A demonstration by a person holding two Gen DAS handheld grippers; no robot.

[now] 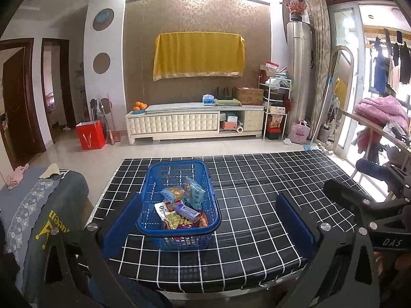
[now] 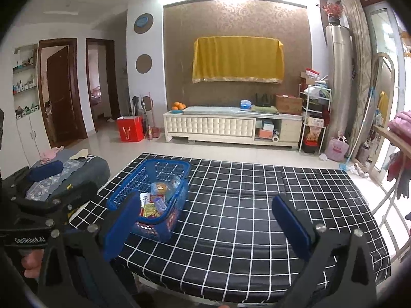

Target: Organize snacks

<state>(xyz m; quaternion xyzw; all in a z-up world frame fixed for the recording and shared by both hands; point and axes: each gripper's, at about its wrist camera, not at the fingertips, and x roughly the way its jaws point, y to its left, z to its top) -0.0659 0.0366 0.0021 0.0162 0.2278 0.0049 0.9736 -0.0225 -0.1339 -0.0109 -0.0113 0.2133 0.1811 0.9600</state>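
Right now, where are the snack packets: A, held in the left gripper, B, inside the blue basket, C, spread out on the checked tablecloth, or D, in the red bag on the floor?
B: the snack packets all lie heaped inside the blue basket on the checked tablecloth, while the left gripper and the right gripper both stand open and hold nothing.
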